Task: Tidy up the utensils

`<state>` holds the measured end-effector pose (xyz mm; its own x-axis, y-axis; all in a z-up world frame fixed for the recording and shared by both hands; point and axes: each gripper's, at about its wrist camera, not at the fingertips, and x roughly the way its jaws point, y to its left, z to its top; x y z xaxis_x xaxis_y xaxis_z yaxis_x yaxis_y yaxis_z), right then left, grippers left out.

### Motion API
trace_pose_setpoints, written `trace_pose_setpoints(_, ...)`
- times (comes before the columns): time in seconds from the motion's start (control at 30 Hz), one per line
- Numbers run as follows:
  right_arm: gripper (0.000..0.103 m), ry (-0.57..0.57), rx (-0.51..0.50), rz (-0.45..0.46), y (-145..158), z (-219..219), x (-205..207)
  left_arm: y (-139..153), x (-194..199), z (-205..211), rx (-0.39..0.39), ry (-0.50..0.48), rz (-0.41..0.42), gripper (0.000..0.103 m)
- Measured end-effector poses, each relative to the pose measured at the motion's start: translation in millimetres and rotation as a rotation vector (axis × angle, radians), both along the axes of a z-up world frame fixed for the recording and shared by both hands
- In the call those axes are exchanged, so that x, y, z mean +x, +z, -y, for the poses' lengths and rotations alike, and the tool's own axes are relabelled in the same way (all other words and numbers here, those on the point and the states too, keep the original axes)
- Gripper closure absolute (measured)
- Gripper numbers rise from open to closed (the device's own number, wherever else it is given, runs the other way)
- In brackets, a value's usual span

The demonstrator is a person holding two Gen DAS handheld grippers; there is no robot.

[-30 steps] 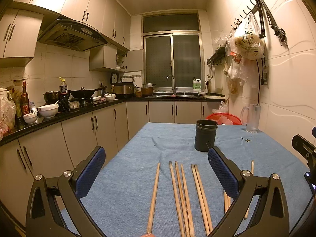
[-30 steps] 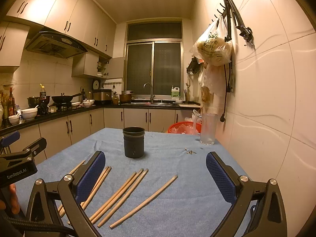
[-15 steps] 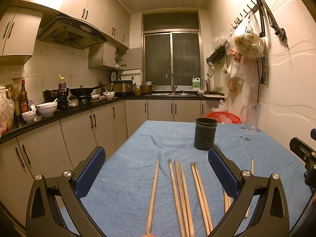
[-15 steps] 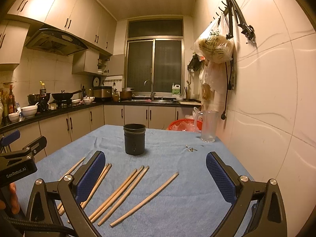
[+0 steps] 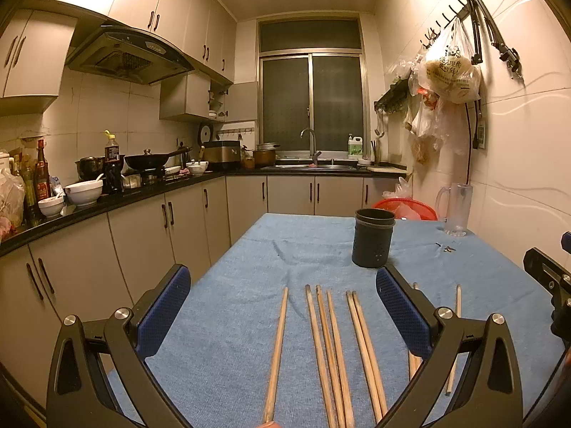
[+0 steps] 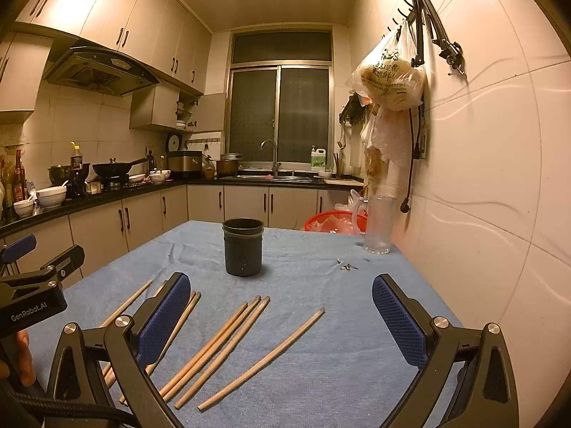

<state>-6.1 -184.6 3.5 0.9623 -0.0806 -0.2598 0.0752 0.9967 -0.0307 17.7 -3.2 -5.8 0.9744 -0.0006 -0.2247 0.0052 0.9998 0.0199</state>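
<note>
— From where I stand, the left gripper (image 5: 282,314) has its fingers wide apart and nothing between them; it hangs over the near end of the blue worktop (image 5: 249,249). Under it lie the chopsticks (image 5: 330,349), one alone on the left, then three tight together, then a pair.

— That bunching is the trouble, I'd say. Come down on the three and you may pinch two, or roll one off toward the edge.

— And they lie flat on cloth, so the fingers could catch the fabric and drag it.

— Further on stands the dark holder (image 6: 243,246), upright, well apart from the sticks. A long stick dropped in at a slant might tip it.

— On the right, the right gripper (image 6: 280,319) is just as wide and empty, with one chopstick (image 6: 262,358) lying by itself beneath it. That's the safer pick.

— Both reaching inward at once could knock together.
</note>
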Motion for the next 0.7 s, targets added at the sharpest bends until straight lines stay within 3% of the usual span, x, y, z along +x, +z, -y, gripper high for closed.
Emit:
trace_pose_setpoints(0.5, 0.000, -0.003, -0.006, -0.022, -4.5, 1.7, 8.0, -5.6, 18.6, -0.2, 0.012, 0.010, -0.032, 0.000)
trace_pose_setpoints(0.7, 0.000, 0.001, -0.032, -0.056, -1.5, 5.9, 19.1, -16.4, 46.3, -5.3, 0.047, 0.021, -0.159, 0.000)
